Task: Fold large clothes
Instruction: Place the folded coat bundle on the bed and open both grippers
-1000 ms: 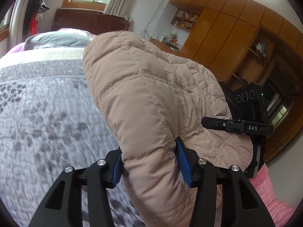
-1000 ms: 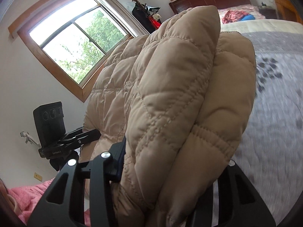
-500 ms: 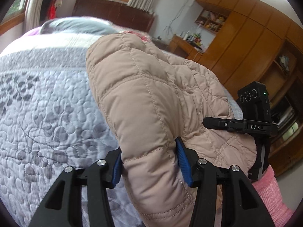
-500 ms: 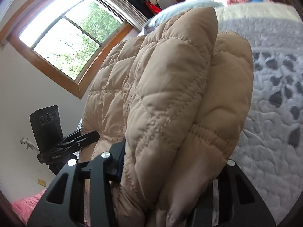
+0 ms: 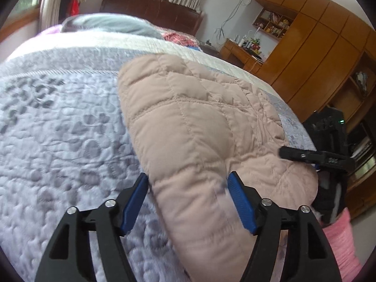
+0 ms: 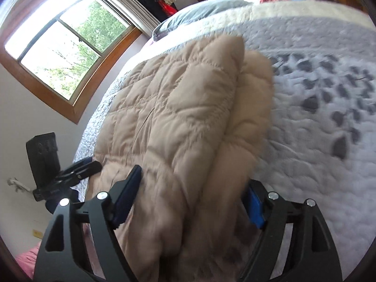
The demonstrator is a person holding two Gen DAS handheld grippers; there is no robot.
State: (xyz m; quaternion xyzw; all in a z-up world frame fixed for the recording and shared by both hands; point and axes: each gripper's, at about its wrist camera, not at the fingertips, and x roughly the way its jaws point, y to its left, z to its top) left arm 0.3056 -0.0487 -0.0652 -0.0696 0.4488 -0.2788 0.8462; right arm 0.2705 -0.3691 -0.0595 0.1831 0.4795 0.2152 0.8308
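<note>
Grey quilted bedspread [image 5: 58, 129], window [image 6: 58, 54], wooden wardrobe [image 5: 312, 47].

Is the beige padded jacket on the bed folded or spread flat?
Folded. In the right wrist view the jacket shows two thick layers stacked along its right edge, lying on the grey quilt.

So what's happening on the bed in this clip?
A person with a gripper in each hand is folding a tan quilted jacket on a grey bedspread. The left gripper and right gripper have just been opening; the folded bundle lies between each pair of blue pads, apparently released onto the bed.
</note>
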